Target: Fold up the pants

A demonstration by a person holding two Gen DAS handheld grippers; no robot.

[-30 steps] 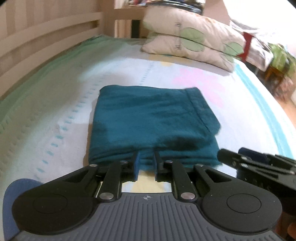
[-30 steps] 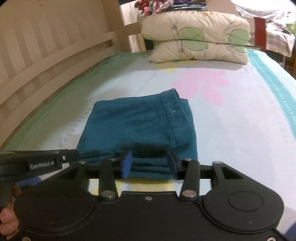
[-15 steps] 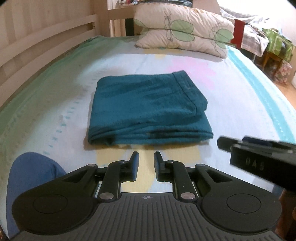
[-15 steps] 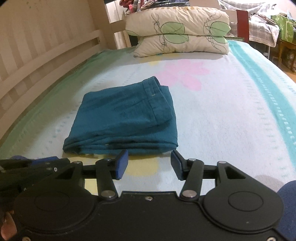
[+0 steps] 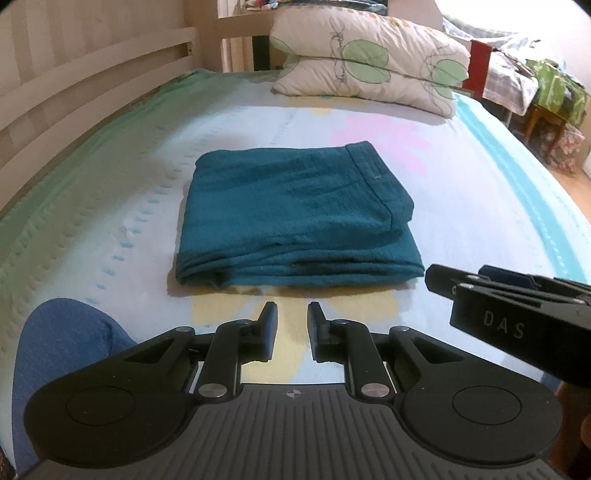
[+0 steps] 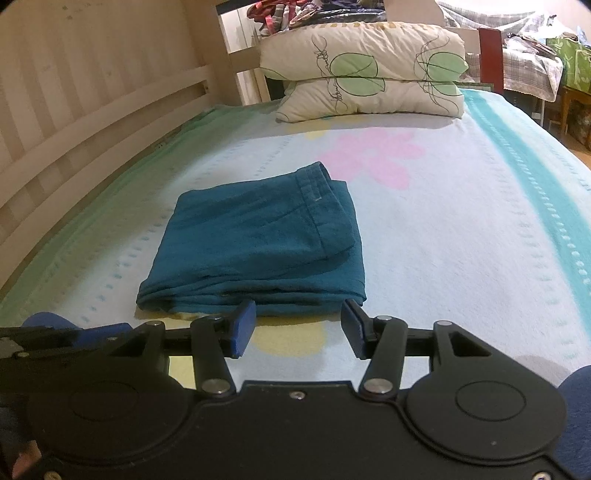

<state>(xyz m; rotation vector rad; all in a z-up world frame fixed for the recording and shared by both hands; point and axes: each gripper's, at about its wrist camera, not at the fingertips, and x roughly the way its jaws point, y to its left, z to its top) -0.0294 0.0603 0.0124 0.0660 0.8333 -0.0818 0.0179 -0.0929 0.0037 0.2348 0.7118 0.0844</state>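
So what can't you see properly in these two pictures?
- Folded teal cloth pants: the underside and inner layers, hidden by the top fold in both views.
- Right gripper: in the left wrist view the picture edge cuts it off.
- Heap of colourful clothes behind the leaf-print pillows: too small, cut by the top edge.

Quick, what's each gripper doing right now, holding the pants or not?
Left gripper: open a narrow gap, holding nothing, short of the folded pants.
Right gripper: open wider, holding nothing.
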